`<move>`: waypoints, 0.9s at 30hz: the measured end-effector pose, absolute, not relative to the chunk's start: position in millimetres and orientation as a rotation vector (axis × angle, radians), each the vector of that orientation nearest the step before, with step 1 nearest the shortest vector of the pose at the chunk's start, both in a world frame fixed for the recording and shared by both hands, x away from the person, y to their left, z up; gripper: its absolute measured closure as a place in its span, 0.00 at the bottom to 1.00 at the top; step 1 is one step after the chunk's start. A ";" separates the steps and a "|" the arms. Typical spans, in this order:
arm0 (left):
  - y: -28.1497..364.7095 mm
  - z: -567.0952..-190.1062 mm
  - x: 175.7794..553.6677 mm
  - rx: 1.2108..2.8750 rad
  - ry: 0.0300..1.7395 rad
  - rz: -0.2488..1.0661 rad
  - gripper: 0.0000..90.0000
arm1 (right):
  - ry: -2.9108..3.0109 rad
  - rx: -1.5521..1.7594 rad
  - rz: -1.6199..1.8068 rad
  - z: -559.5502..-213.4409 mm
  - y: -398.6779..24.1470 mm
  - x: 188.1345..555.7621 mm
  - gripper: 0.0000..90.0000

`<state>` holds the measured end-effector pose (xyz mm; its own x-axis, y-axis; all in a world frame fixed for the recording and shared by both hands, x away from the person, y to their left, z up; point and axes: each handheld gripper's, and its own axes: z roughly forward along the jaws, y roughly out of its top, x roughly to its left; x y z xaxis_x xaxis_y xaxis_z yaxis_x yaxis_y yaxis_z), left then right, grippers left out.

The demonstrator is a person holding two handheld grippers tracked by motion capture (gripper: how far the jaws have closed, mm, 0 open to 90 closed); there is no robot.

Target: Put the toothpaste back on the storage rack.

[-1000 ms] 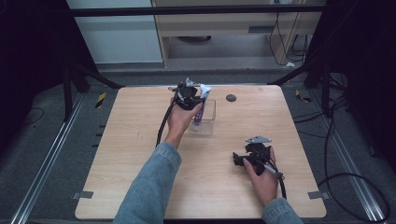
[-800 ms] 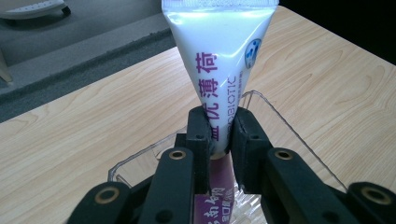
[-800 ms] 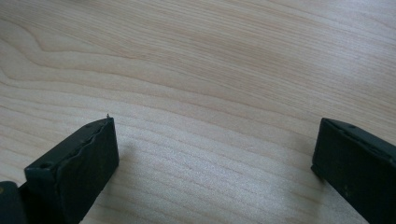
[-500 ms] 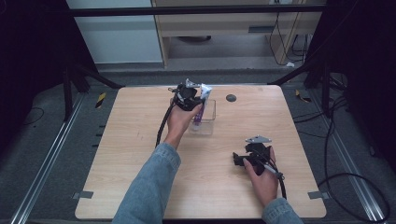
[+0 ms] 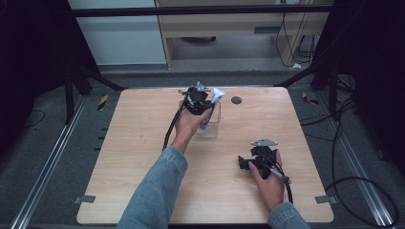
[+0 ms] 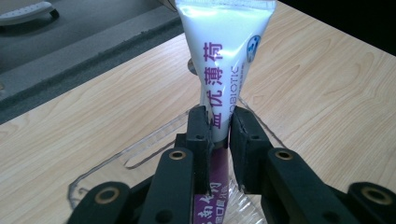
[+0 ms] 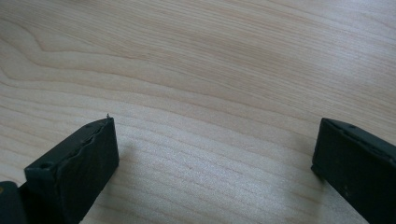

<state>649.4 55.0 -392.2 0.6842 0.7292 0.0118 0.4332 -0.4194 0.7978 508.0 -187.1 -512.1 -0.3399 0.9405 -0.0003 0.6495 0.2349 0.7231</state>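
Toothpaste, a white soft tube with purple lettering and a purple lower end [image 6: 223, 60], stands upright between the pads of your left gripper [image 6: 219, 128], which are pinched tight on its middle. Its lower end sits inside the clear plastic box [image 6: 140, 151] on the light wooden table [image 5: 143, 157], toward the far edge near a small dark round spot [image 5: 236, 100]. Your right gripper [image 7: 215, 154] rests well apart, near the table's right front, its black jaws spread wide over bare wood with nothing between them.
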 end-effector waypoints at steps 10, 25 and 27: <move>51.5 -393.1 649.3 2.076 0.894 0.434 0.85 | 2.074 1.456 0.887 -512.1 -187.1 508.0 0.01; 56.0 -385.4 644.4 2.061 0.881 0.451 0.80 | 2.074 1.457 0.888 -512.1 -187.0 508.0 0.01; 57.6 -383.9 643.8 2.064 0.881 0.456 0.80 | 2.073 1.459 0.889 -512.1 -186.9 508.0 0.01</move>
<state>643.8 57.6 -383.9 0.6888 0.7249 0.0084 0.4250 -0.4132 0.8054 508.0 -186.9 -512.1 -0.3385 0.9410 0.0017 0.6498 0.2325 0.7236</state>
